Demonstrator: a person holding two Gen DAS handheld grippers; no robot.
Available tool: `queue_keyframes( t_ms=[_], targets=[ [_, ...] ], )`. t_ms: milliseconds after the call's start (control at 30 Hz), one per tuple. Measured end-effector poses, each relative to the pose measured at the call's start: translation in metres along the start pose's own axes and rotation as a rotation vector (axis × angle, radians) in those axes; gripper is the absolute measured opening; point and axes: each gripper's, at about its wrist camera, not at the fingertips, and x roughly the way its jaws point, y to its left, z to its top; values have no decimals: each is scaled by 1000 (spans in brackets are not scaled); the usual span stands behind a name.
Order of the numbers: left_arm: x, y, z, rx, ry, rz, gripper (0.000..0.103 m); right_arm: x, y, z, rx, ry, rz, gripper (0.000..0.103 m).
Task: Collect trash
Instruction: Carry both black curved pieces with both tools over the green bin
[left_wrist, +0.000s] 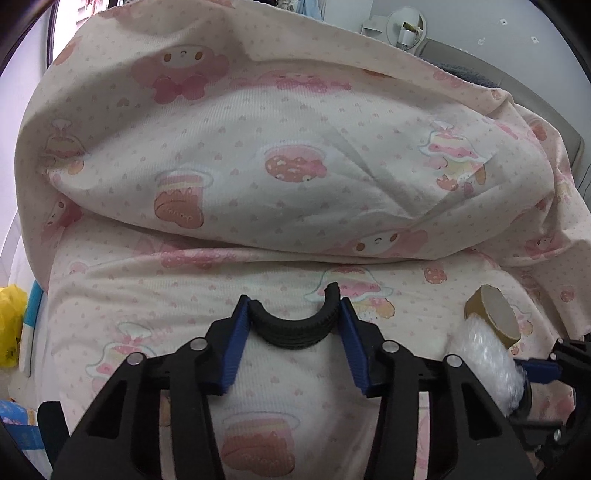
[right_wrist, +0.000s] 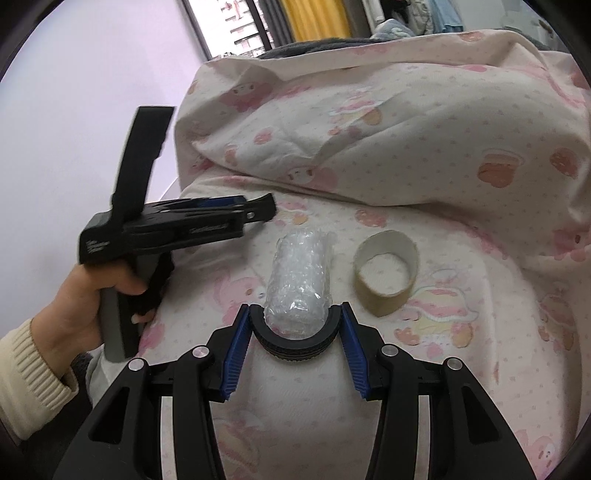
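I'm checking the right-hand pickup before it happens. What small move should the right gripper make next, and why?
Probably close the right gripper on the clear bubble-wrap roll. Its near end already sits between the open blue-padded fingers, lying on the pink-patterned bedsheet. The empty brown cardboard tape core lies apart to its right, and the left gripper is open and holds nothing.

Both grippers, left (left_wrist: 293, 325) and right (right_wrist: 293, 332), hold jaws apart.

The clear bubble-wrap roll (right_wrist: 299, 286) lies on the cartoon-print bed sheet (right_wrist: 461, 369), its near end between the right gripper (right_wrist: 296, 325) fingers. The brown cardboard tape core (right_wrist: 386, 273) stands just right of them. The folded cartoon-print duvet (right_wrist: 424, 140) lies beyond both.
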Motion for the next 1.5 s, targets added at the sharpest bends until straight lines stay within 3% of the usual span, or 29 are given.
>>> queue_keyframes(
  t_ms=[133,333,800,1100,1500],
  targets=[
    [-3,4,0,-9,-13,-16,48,4,11,0,-34,29,34,48],
    [-32,11,-3,8,-74,-42,48,10,21,-7,-55,68,-5,49],
    [-119,27,-29,31,-144,-7,48,-5,35,-19,-59,3,-130,48],
    [-151,59,-60,-2,-116,17,48,-10,77,-5,-53,-40,-114,48],
    [-153,124,-98,-37,-21,65,48,7,155,23,-136,-69,-72,48]
  ],
)
